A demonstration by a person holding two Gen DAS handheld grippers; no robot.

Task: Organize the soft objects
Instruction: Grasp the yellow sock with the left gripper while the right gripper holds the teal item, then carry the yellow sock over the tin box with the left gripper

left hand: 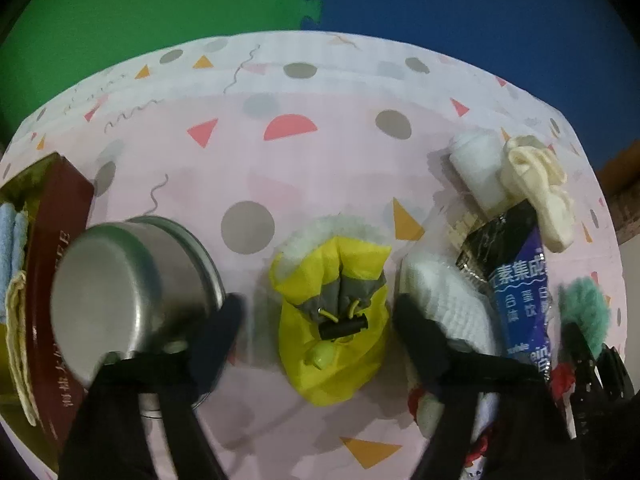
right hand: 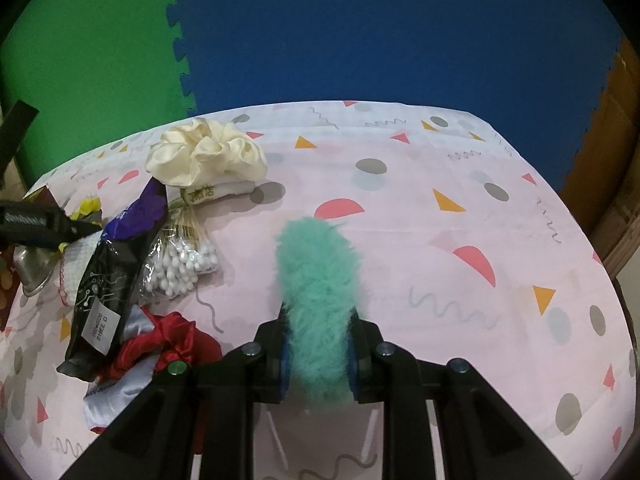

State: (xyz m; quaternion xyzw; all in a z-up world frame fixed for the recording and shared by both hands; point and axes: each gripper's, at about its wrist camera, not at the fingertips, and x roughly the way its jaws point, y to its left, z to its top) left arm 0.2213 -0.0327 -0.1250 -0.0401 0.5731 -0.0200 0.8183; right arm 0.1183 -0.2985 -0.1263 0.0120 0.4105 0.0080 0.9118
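Observation:
A yellow drawstring pouch [left hand: 332, 340] with a grey neck and a black cord lock lies on the patterned tablecloth, partly over a white fleecy piece [left hand: 320, 232]. My left gripper [left hand: 320, 328] points down at it, open, one finger on each side of the pouch and a gap to each. My right gripper [right hand: 320, 344] is shut on a teal fluffy item [right hand: 316, 280] that rests on the cloth. That teal item [left hand: 588, 312] also shows at the right edge of the left wrist view. A cream scrunchie [right hand: 204, 156] sits on a folded white cloth.
A steel cup [left hand: 132, 292] lies right beside the left finger, against a dark red box [left hand: 52, 280] holding blue cloth. To the right lie a white knitted cloth [left hand: 444, 296], a black-purple packet [right hand: 108, 280], a bag of cotton swabs [right hand: 180, 264] and a red satin cloth [right hand: 160, 344].

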